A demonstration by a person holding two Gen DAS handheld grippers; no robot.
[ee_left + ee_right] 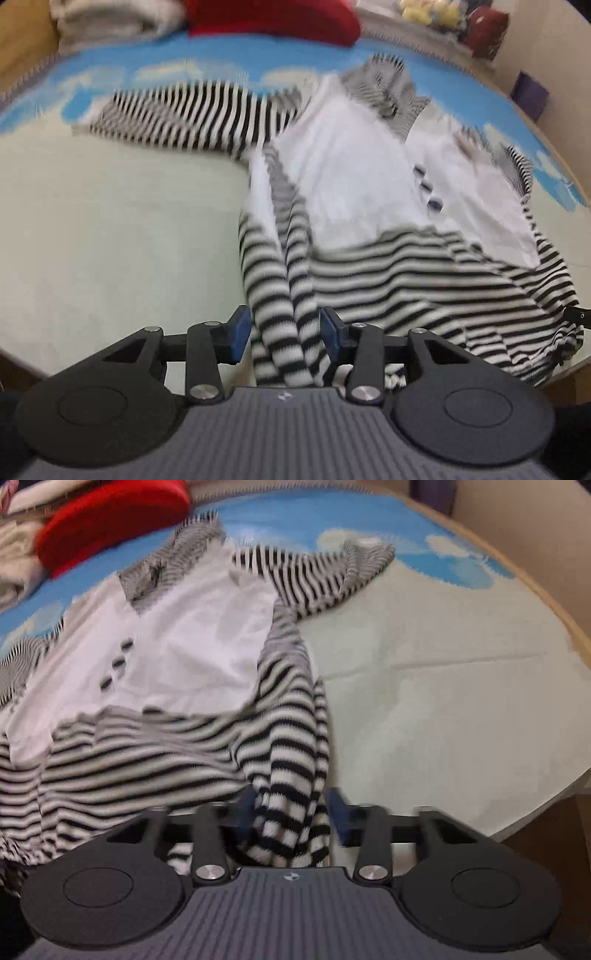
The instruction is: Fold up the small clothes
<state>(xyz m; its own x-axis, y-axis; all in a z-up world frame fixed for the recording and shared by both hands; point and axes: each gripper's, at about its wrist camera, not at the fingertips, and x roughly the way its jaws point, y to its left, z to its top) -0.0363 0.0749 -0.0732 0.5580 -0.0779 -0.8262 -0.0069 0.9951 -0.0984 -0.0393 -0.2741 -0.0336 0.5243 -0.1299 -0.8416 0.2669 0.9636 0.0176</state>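
While hovering at the bed's (pixel 129 221) near edge, seemingly releasing the striped top (pixel 406 280).
Straddling its bunched hem with jaws spread on left gripper (pixel 286 328) and right gripper (pixel 291 808), not pinching, probably letting it settle flat.

Wide bed (pixel 110 221) under a sheet pale green near the front, blue with white clouds (pixel 369 520) toward the back. Spread across it, a black-and-white striped garment (pixel 369 177) with a white panel, sleeves thrown outward. At the far edge, a red cushion (pixel 273 18) beside crumpled pale fabric (pixel 110 18).
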